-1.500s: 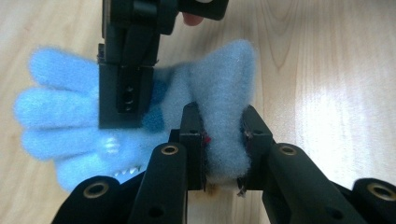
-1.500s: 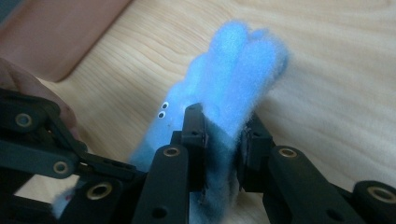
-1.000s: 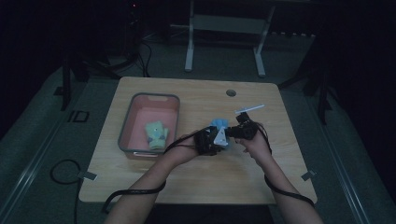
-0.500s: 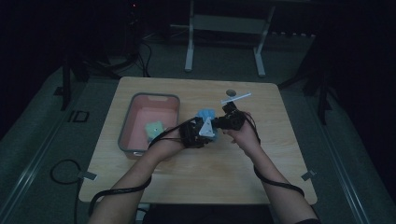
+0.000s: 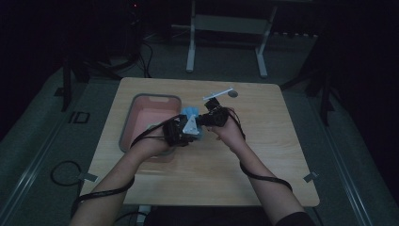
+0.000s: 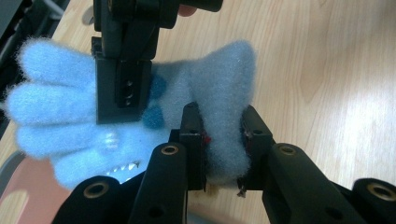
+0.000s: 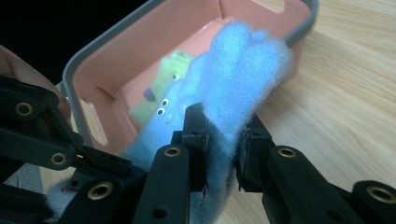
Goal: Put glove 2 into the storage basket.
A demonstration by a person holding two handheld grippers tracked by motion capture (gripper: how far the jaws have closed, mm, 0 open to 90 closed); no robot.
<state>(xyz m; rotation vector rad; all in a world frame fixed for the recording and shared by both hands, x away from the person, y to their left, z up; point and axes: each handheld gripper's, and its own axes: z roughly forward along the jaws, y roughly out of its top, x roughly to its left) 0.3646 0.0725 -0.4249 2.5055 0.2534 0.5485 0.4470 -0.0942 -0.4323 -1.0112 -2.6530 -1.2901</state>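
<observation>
A fluffy blue glove [image 6: 140, 112] is held between both grippers above the desk [image 5: 263, 155], just beside the right rim of a pink bin [image 5: 141, 115]. In the left gripper view, the left gripper [image 6: 223, 133] is clamped on the cuff end of the glove, the fabric squeezed between its pads. In the same view the right gripper [image 6: 123, 88] is seen from farther off, gripping the glove across the palm near the fingers. The right gripper view confirms this: the right gripper [image 7: 224, 140] is clenched on the blue pile, with fabric bulging above the jaws.

A light green plush item [image 7: 163, 86] already lies inside the bin, so it is judged that part of the sorting is done. The blue glove is not yet in the bin; it is carried clear of the desk surface and close to the bin's edge, with part of it overlapping the rim in the high view.

A thin white stick [image 5: 217, 94] and a small dark round object [image 5: 233, 93] lie on the far part of the desk, well apart from the bin; whether they belong to the job cannot be told.

Remaining work, as judged: the glove is to be brought over the bin opening and both grips released. No obstruction is noted along that short path.
</observation>
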